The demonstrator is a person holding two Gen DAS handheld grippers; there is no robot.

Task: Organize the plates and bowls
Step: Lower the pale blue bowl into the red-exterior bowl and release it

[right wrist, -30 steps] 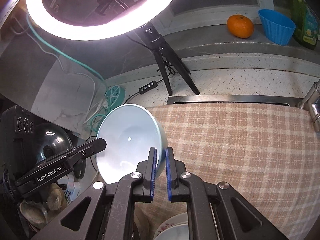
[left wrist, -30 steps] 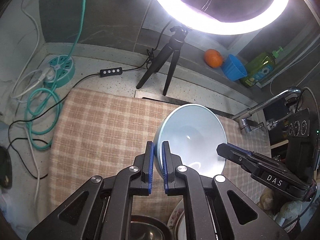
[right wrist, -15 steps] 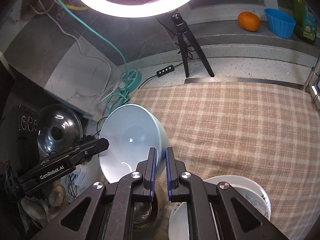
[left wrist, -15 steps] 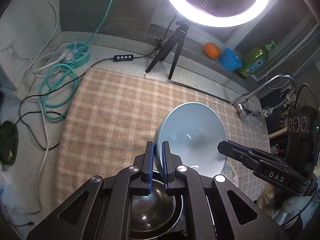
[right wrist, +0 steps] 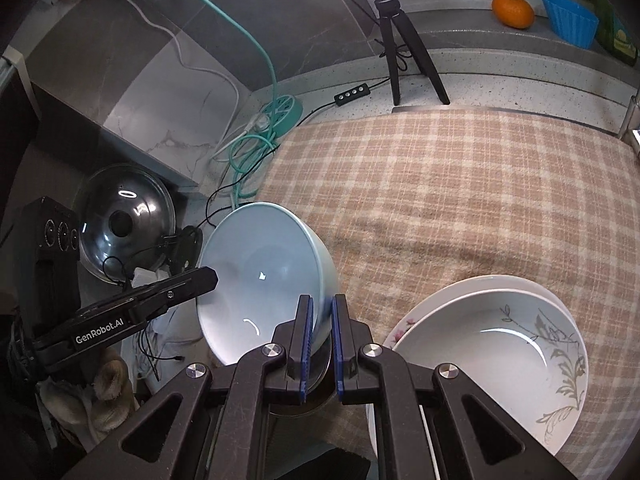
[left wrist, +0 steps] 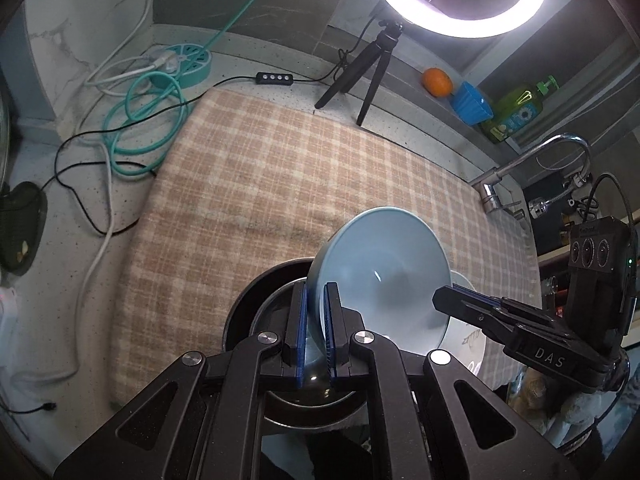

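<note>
Left wrist view: one pale blue bowl [left wrist: 380,276], tilted on edge, its rim pinched between the nearly closed pads of the left gripper [left wrist: 316,316]. The right gripper [left wrist: 442,298] comes in from the right and clamps the opposite rim. Directly under the left gripper: one steel bowl [left wrist: 276,304] nested in one dark bowl [left wrist: 248,296]. Below the blue bowl to the right, edge of a white plate [left wrist: 472,344]. Beyond the gripper: one checked beige cloth [left wrist: 300,184] over a speckled counter [left wrist: 80,248]. Far ahead: one ring light [left wrist: 456,20] on one tripod [left wrist: 372,64], one orange [left wrist: 438,81], one blue cup [left wrist: 472,103], one green soap bottle [left wrist: 516,114]. Far right: one faucet [left wrist: 532,164].

Right wrist view: right gripper [right wrist: 320,324] pinches the blue bowl's [right wrist: 260,276] near rim, jaws almost shut; left gripper [right wrist: 208,278] grips it from the left. Right of the gripper: two stacked white floral plates [right wrist: 500,344] on the cloth. Left, off the cloth: one glass pot lid [right wrist: 124,224]. Ahead left: one teal power strip [right wrist: 280,114] with coiled cables.
</note>
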